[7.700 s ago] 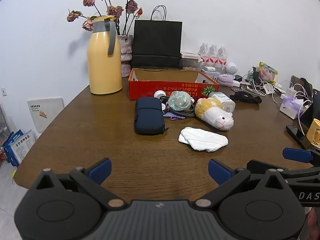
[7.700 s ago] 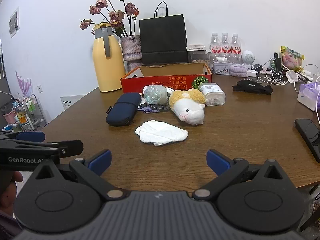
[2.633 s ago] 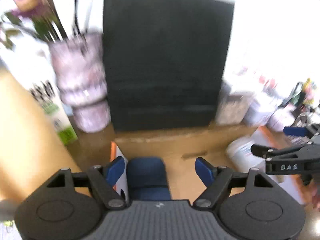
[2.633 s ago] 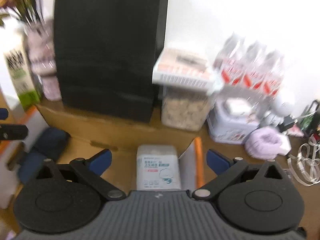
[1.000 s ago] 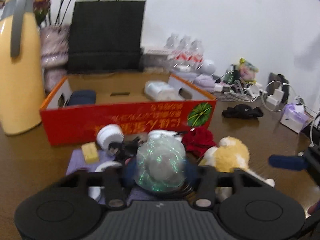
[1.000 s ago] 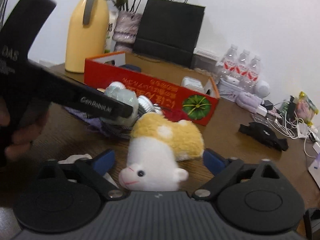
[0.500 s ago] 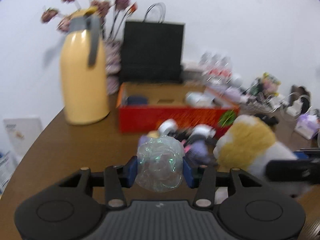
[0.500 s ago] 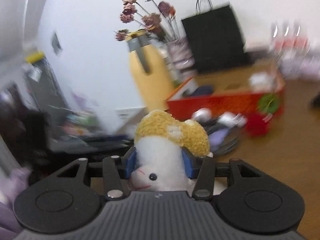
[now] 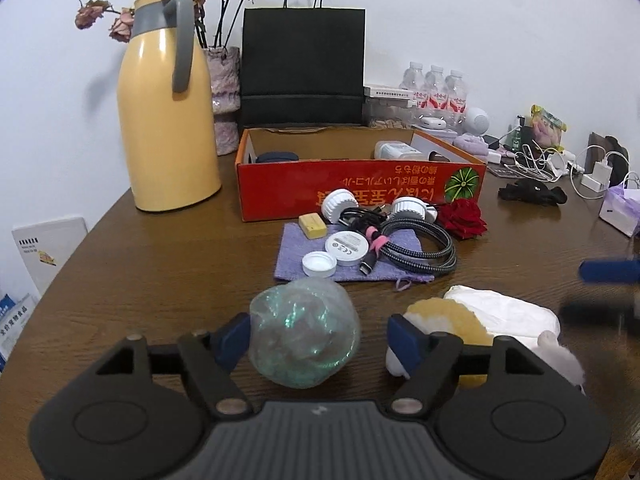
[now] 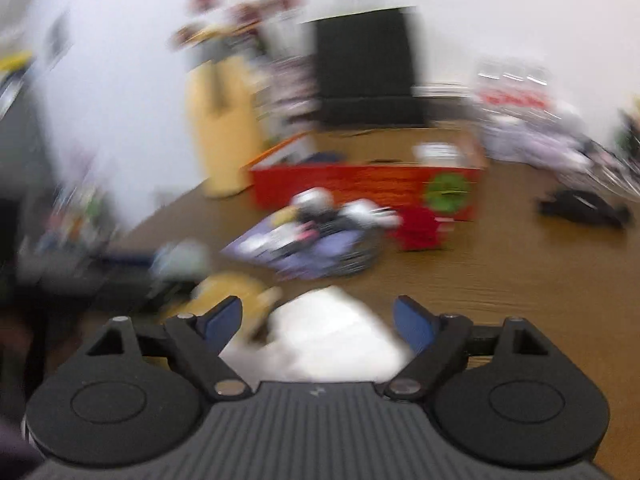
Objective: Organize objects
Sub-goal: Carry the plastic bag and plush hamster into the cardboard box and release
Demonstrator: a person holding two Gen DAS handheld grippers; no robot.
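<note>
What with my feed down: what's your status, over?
Left gripper open, crumpled plastic ball loose between fingers, on table. Right gripper open above white cloth, view blurred. Plush toy beside cloth.

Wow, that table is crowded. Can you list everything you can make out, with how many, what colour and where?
Thermos jug: one, yellow, back left.
Paper bag: one, black, behind the box.
Cardboard box: one, red, centre back.
Navy case: one, inside the box, left.
Water bottles: three, clear, back right.
Cloth: one, purple, under the cables and caps.
Braided cable: one, grey, on the cloth.
Rose: one, red, beside the box.
Crumpled bottle: one, clear greenish, near front.
Plush toy: one, yellow-white, front right.
Left gripper: open.
Right gripper: open.
</note>
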